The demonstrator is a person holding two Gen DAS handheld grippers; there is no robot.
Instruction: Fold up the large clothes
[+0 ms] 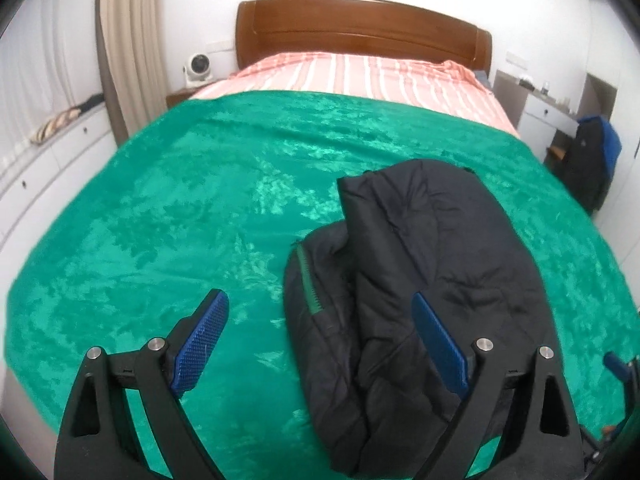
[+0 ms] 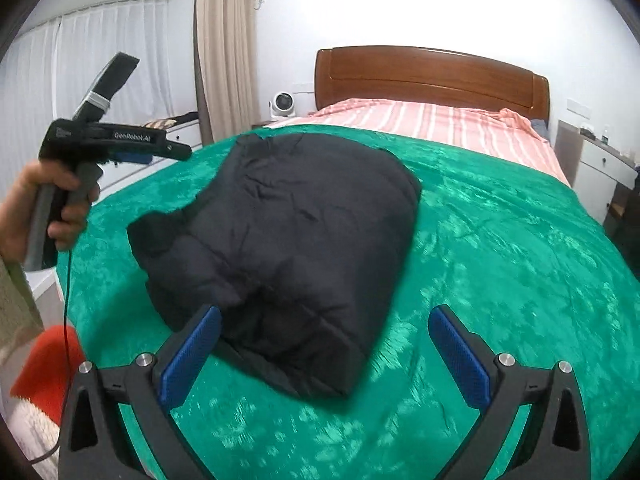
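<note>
While the left hand point(image 2: 48, 208) is gripping the left tool point(image 1: 320, 312) at the scene's left, above the bed's edge, a folded dark jacket point(image 2: 288, 248) is lying on the green blanket point(image 1: 160, 200), free of both tools. Far behind, a wooden headboard point(image 1: 360, 28) is standing. Both the left and right tool point(image 2: 324, 328) are gaping wide, holding nothing.

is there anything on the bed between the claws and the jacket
Nothing visible. The dark jacket lies alone on the green blanket, with only bare blanket around it. The right claw and the left claw both hang open just in front of it, holding nothing.
</note>
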